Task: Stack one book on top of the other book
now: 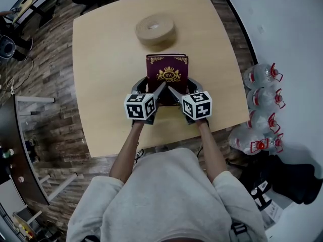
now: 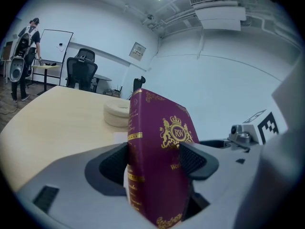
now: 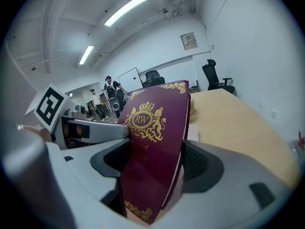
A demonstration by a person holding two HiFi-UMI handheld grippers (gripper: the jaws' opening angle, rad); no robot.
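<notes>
A maroon book (image 1: 167, 70) with a gold crest is gripped at its near edge by both grippers over the middle of the tan table (image 1: 101, 74). My left gripper (image 1: 156, 92) is shut on the near left corner by the spine, and in its own view its pads press both covers of the book (image 2: 157, 142). My right gripper (image 1: 177, 93) is shut on the near right corner, with the book (image 3: 152, 137) tilted between its jaws. Just past the book a pale flat thing (image 2: 118, 137) lies on the table; I cannot tell what it is. No second book shows.
A beige round roll (image 1: 155, 29) lies on the table beyond the book. Several large water bottles (image 1: 262, 105) stand on the floor off the table's right edge. Office chairs (image 2: 81, 70) and a standing person (image 2: 26, 56) are far behind.
</notes>
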